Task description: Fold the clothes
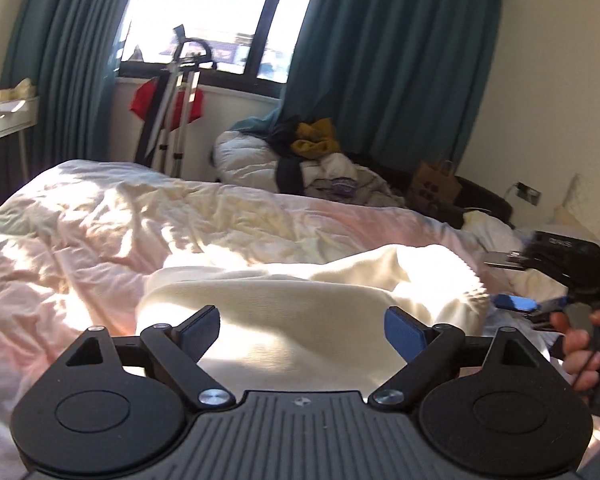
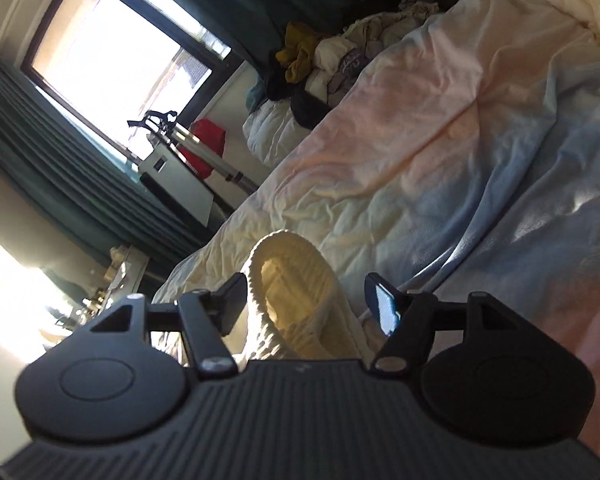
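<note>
Cream sweater (image 1: 300, 312) on rumpled duvet (image 1: 100, 232), clothes pile (image 1: 316, 152) beyond

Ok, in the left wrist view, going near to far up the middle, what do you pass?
Left gripper, open → cream knit garment → rumpled duvet → pile of clothes → teal curtain.

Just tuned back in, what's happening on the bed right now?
A person is folding a cream knit sweater on the rumpled bed, with a gripper in each hand. The left gripper is open over the sweater, nothing between its pads. The right gripper is also open, with the sweater's ribbed cuff just ahead of it, not clamped. More clothes sit in a pile past the bed.
</note>
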### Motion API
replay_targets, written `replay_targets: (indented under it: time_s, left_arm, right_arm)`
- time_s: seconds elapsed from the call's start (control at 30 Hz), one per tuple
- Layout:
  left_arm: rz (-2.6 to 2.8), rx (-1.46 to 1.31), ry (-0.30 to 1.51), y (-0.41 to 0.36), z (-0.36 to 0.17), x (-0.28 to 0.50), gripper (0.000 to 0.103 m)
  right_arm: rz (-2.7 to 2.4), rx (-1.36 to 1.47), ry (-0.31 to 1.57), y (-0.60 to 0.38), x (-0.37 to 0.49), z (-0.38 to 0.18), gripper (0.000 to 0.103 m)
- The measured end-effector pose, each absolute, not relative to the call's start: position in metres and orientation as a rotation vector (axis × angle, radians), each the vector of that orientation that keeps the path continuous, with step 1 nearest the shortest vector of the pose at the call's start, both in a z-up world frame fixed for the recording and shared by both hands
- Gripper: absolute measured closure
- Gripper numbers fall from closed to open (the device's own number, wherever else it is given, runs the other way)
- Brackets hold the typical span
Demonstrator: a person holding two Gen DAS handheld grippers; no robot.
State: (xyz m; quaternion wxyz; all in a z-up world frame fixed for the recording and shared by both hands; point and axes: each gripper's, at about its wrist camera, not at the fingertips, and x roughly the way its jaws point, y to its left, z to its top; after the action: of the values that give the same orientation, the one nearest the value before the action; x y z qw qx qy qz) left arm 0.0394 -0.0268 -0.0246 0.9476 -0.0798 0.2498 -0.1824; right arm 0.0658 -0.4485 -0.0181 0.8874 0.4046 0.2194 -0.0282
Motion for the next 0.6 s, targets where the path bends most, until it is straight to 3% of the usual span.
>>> replay_targets:
  time_s: [0.1,0.47,0.53,0.6]
  left_arm:
    - [-0.290,-0.233,0.567,0.004,-0.030,0.052,0.006]
    - [-0.262,-0.425,0.737,0.034,-0.068,0.081,0.004]
    - [-0.265,-0.447,0.768,0.037,-0.075,0.085,0.004]
    - [-0.268,-0.480,0.800,0.041,-0.082,0.089,0.004]
  right_arm:
    - [-0.033,0.796,0.463,-0.430,0.054,-0.018,0.021]
    - [-0.075,0.504,0.790,-0.377,0.086,-0.064,0.020]
    - [-0.083,0.595,0.826,-0.388,0.089,-0.080,0.005]
    - [-0.072,0.711,0.847,-0.399,0.091,-0.093,0.000]
